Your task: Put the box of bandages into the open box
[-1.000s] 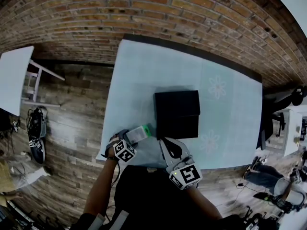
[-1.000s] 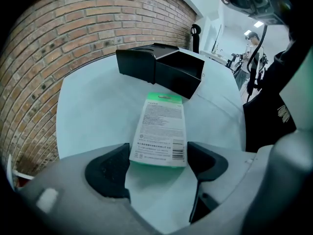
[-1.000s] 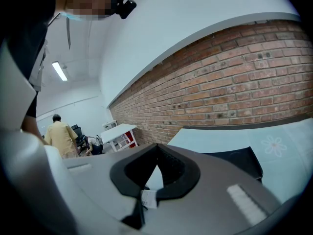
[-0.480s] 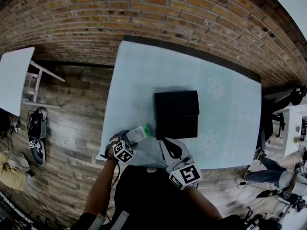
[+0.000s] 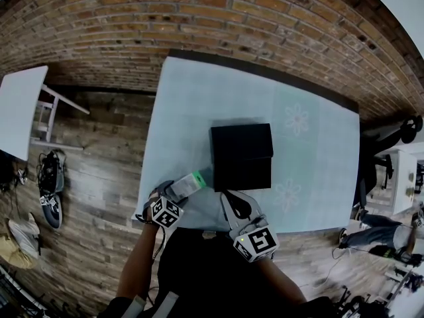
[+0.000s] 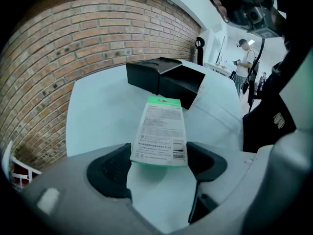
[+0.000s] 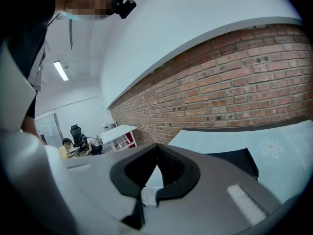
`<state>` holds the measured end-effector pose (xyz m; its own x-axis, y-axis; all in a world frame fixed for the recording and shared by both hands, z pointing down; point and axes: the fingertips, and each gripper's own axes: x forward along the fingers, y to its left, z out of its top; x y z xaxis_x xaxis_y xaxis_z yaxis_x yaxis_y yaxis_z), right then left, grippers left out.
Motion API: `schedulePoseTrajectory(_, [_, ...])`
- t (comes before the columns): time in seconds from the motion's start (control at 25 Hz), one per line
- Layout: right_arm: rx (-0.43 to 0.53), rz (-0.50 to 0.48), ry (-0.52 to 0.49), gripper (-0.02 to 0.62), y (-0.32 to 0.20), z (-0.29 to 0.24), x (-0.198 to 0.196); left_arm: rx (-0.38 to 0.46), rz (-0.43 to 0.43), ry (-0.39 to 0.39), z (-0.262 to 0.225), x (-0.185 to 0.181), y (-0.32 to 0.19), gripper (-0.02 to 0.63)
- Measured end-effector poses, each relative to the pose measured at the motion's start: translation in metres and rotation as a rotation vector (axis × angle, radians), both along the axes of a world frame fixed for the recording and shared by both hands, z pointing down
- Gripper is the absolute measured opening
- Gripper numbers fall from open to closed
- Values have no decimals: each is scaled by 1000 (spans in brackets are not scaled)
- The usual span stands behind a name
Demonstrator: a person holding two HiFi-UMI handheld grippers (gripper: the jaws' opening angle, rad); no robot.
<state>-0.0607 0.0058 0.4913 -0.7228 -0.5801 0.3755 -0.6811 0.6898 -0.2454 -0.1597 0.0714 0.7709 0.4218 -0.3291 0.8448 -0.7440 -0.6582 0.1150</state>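
Pale blue tabletop lies bare beyond the black open box. Just left of it, the left gripper clamps the white, green-edged bandage box. The right gripper, jaws together and empty, hovers at the table's near edge.

White, green-edged box of bandages; black open box

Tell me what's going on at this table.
A person holds a gripper in each hand. The left gripper is shut on the bandage box, holding it over the near left part of the table. The open box sits just beyond it, and the bandage box is not in it yet. The right gripper is shut on nothing and waits at the table's near edge.
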Motion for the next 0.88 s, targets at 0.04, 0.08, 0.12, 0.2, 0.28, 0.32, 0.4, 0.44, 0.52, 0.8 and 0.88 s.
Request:
schedulePoseTrajectory(0.04, [2,0,-1,2,1,0,0,11,-9,3,-4,-1,-1,367])
schedulePoseTrajectory(0.08, [4,0,-2,2,2,-1,0,21,-18,7,-9,-2,-3,367])
schedulePoseTrajectory(0.12, [6,0,-2,2,3,-1,1,30,-29,14,-14,-2,-4,367])
schedulePoseTrajectory(0.2, [10,1,-4,2,4,-2,3,44,-54,37,-23,-2,-7,367])
schedulePoseTrajectory(0.28, [14,2,-6,2,5,-3,4,53,-78,61,-30,-1,-9,367])
schedulePoseTrajectory(0.32, [17,3,-7,2,6,-4,5,57,-85,72,-33,-1,-9,367])
schedulePoseTrajectory(0.4, [23,6,-9,2,8,-6,6,65,-96,93,-40,1,-9,367])
schedulePoseTrajectory(0.44, [27,8,-10,2,9,-7,7,69,-100,102,-44,2,-9,367])
schedulePoseTrajectory(0.52, [33,13,-11,2,11,-8,10,72,-113,121,-52,5,-7,367])
schedulePoseTrajectory(0.8, [61,43,-13,2,13,-15,22,105,-193,221,-96,26,-14,367])
schedulePoseTrajectory(0.88, [69,53,-14,2,13,-17,26,125,-195,239,-107,35,-16,367])
